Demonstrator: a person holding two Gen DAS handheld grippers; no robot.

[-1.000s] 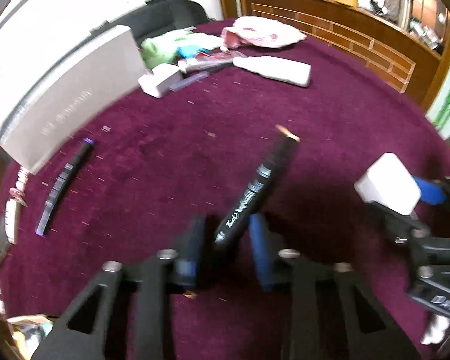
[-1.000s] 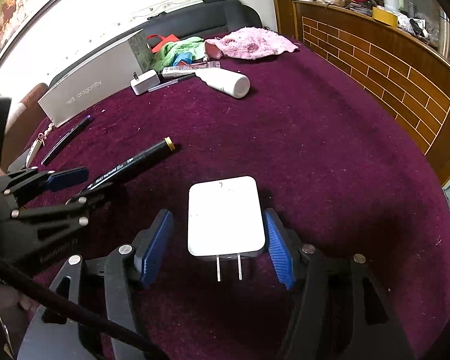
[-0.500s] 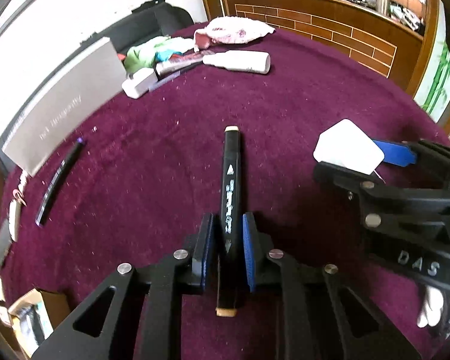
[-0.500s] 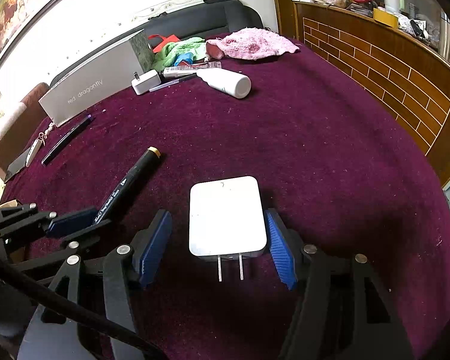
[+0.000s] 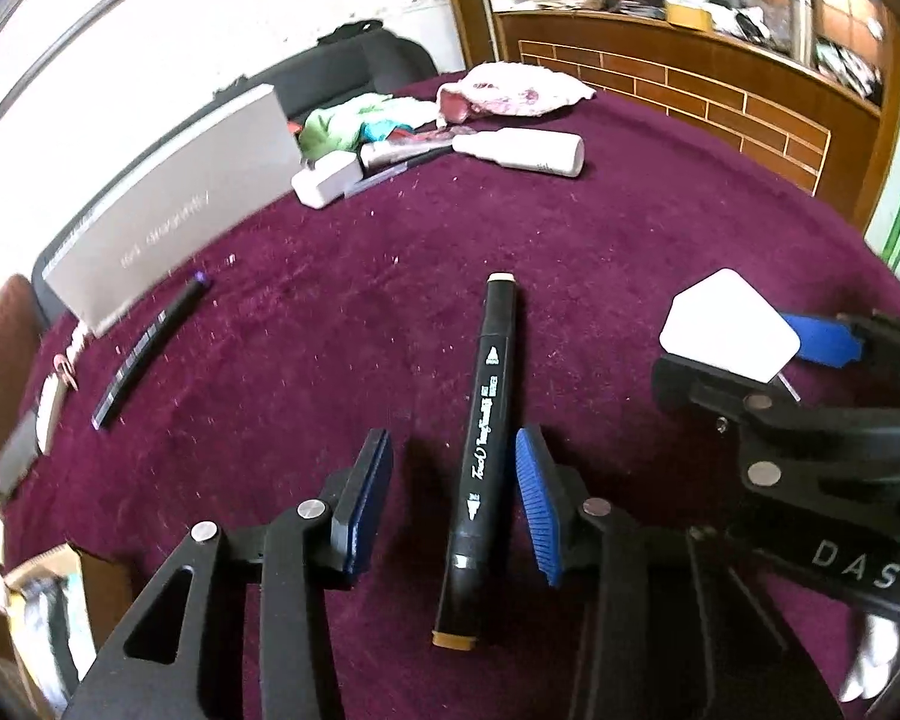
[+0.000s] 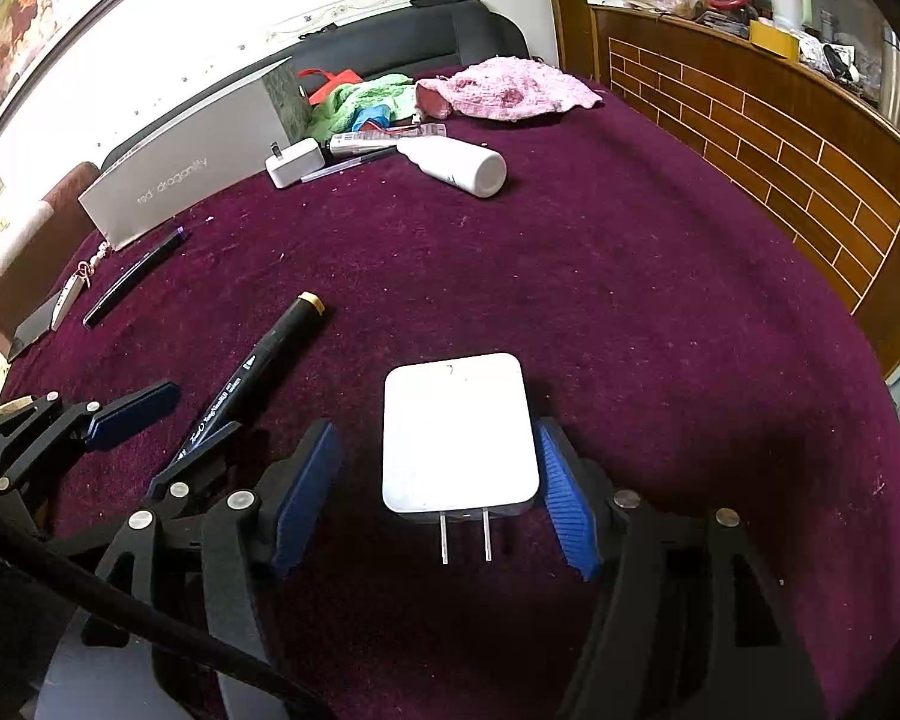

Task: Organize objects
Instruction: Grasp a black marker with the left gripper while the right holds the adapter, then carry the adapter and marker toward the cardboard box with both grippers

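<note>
Your left gripper (image 5: 453, 507) has just been opening, its pads clear of the black marker with tan end caps (image 5: 485, 438) lying lengthwise between them on the maroon cloth; your right gripper (image 6: 438, 495) straddles the white plug charger (image 6: 457, 432), unclenched.

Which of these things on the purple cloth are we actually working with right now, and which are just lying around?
In hand:
- black marker pen with tan end caps, between the open left tool
- flat white plug charger, between the open right tool

Lying about:
- white plastic bottle
- pink cloth
- grey box
</note>
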